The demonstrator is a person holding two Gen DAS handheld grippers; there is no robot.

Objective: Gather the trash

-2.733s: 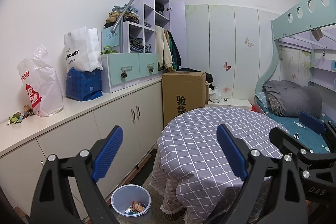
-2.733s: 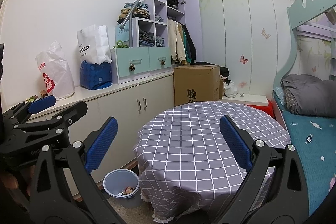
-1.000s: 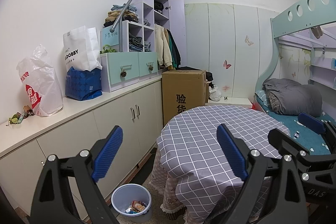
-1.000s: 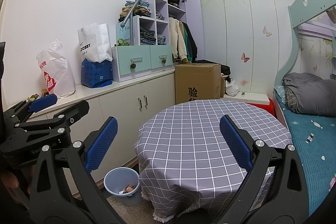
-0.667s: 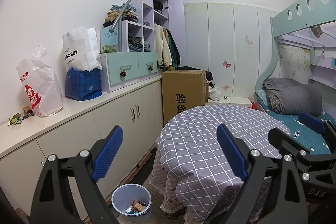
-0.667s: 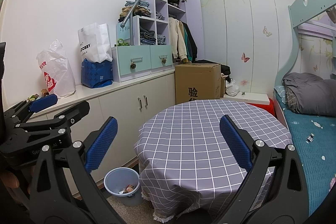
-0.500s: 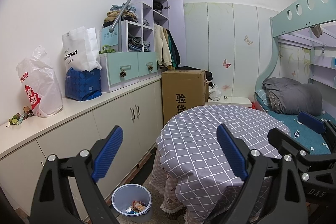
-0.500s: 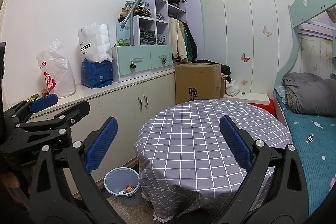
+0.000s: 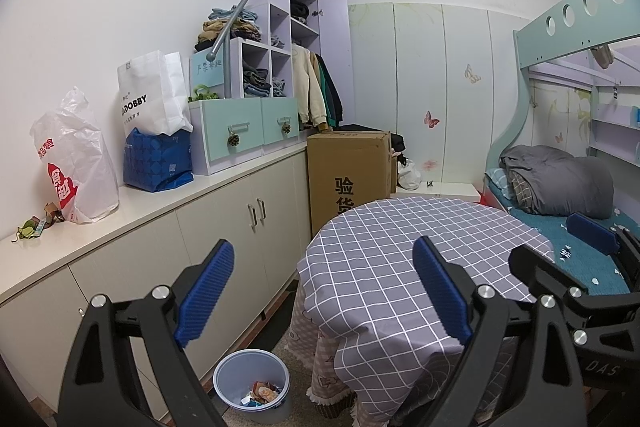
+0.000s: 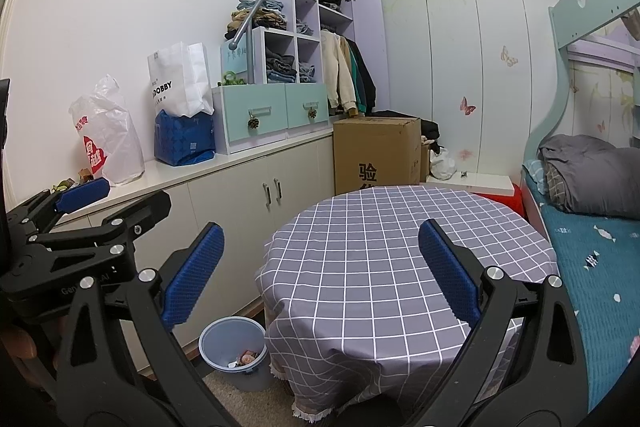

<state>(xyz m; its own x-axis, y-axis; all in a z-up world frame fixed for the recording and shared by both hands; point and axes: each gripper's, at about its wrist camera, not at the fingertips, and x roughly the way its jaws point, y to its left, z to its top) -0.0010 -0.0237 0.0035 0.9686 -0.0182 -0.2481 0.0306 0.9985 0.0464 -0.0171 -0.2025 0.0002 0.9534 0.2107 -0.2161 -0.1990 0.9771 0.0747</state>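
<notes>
A pale blue trash bin stands on the floor between the cabinets and the round table, with wrappers in its bottom; it also shows in the right wrist view. Small scraps of trash lie on the countertop at the far left, beside a white plastic bag. My left gripper is open and empty, held high above the table edge. My right gripper is open and empty, over the near side of the checked tablecloth. The left gripper shows at the left edge of the right wrist view.
White low cabinets run along the left wall, carrying a blue bag, a white paper bag and drawer units. A cardboard box stands behind the table. A bunk bed with a grey duvet is at the right.
Both views have shifted very slightly; the grippers stay open and empty and nothing in the room has moved.
</notes>
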